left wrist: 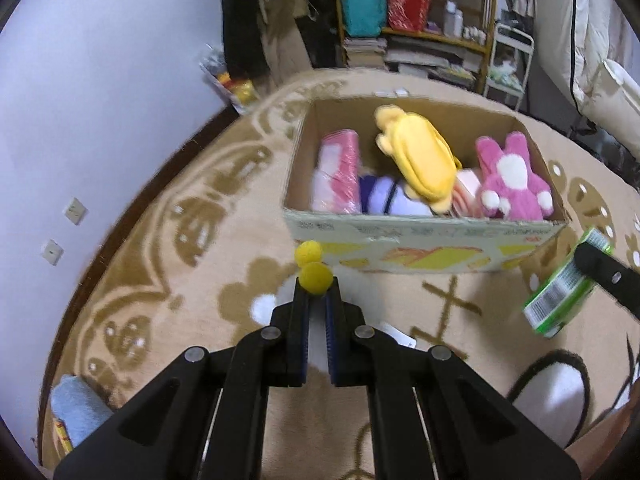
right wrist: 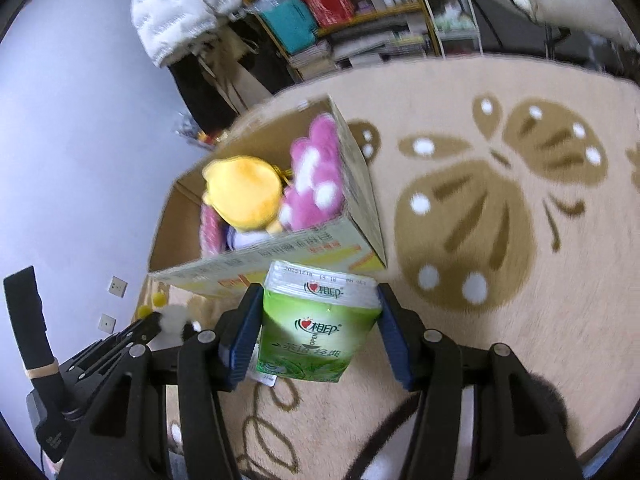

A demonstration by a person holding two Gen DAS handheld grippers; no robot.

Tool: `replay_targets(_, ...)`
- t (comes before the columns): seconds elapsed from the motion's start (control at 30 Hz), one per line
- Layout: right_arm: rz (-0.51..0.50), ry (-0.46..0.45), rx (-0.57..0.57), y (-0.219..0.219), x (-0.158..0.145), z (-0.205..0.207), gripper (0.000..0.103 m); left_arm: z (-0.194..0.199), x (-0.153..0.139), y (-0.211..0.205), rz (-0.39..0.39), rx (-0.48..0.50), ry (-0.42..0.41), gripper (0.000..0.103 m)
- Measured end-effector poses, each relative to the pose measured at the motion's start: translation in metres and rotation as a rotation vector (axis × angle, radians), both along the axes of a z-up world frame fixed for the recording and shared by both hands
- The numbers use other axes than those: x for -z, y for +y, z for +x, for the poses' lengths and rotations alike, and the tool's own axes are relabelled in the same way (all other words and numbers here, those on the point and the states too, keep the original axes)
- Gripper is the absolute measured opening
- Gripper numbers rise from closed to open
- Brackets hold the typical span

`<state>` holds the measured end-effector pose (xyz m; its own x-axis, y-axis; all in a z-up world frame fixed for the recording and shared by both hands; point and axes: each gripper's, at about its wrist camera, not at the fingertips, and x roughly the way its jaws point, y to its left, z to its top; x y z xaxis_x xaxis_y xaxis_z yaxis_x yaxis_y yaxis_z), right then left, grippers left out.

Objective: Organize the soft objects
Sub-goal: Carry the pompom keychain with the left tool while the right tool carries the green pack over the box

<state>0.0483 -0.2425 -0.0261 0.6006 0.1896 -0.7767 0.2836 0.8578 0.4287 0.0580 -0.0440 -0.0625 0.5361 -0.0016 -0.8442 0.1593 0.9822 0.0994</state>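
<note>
Two hand-held grippers: we hold both above carpet (right wrist: 520, 80).
Left hand-held gripper (left wrist: 316, 286): clamped on white plush w/ yellow pom-poms (left wrist: 315, 277).
Right hand-held gripper (right wrist: 318, 316): clamped on green tissue pack (right wrist: 316, 324).
Box (left wrist: 424, 246): just ahead, w/ yellow plush (left wrist: 420, 160), pink bunny (left wrist: 512, 178) inside.

We see a cardboard box (left wrist: 424, 240) standing on the rug (left wrist: 192, 248), with shelves (left wrist: 416, 12) behind it against the far side of the room. In the box, a folded cloth (left wrist: 338, 172) stands at the left end, a rabbit plush (left wrist: 512, 178) lies at the right end, and a duck plush (left wrist: 416, 156) rests on top of the things between them. Before the box, the left gripper (left wrist: 316, 286) holds a plush toy (left wrist: 314, 276) above the rug. To its right, the right gripper (right wrist: 318, 320) holds a tissue pack (right wrist: 316, 324) just before the box's near wall. A towel (left wrist: 78, 408) lies on the rug at the near left.
</note>
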Motion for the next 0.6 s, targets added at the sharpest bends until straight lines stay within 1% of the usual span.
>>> replay_targets(0.1, -0.026, -0.065, 0.001, 0.002, -0.016, -0.001, 0.059, 0.0, -0.01, 0.005, 0.014, -0.018, -0.051, 0.006)
replay_targets(0.23, -0.05, -0.125, -0.013, 0.007, -0.033, 0.007, 0.059, -0.005, -0.024, 0.005, 0.036, -0.023, -0.114, 0.006)
replay_targets(0.4, -0.089, -0.148, -0.023, 0.006, -0.045, 0.02, 0.059, -0.005, -0.048, -0.001, 0.051, 0.008, -0.191, 0.006)
replay_targets(0.5, -0.094, -0.159, -0.024, 0.002, -0.049, 0.03, 0.059, -0.002, -0.063, -0.004, 0.053, 0.022, -0.233, 0.006)
replay_targets(0.6, -0.113, -0.173, -0.036, 0.002, -0.055, 0.039, 0.059, 0.002, -0.076, -0.009, 0.075, 0.032, -0.284, 0.006)
